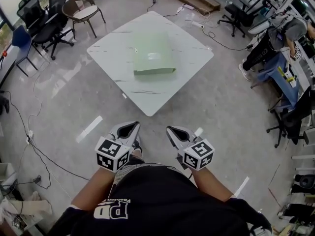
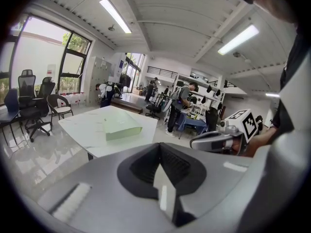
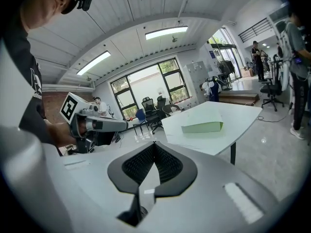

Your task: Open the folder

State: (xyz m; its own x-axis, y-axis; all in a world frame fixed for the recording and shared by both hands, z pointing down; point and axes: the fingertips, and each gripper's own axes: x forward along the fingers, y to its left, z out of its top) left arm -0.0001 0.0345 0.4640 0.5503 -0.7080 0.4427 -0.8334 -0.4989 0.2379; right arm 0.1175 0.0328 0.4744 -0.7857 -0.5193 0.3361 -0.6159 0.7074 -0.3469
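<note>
The pale green folder point(image 1: 154, 53) lies flat and closed about the middle of the white table point(image 1: 110, 45), its thick edge turned toward the table's near corner. Nothing else lies on the table.

Both grippers are held low and close to the person's body, well short of the table's near corner, with only bare floor point(image 1: 216, 107) between them and it. The left gripper point(image 1: 130, 126) has its fingers pressed together with nothing between them, and its own view shows the black pads meeting at the tip. The right gripper point(image 1: 173, 130) is the same, fingers closed on nothing. The two sit side by side, apart from each other.

Around the table: black office chairs point(image 1: 45, 19) and a brown chair point(image 1: 83, 8) stand beyond its left corner, cables point(image 1: 37, 149) trail over the floor on the left, and a person point(image 1: 278, 41) bends at a workbench off to the right (well clear of the table). None of these stands in the way of the folder.
</note>
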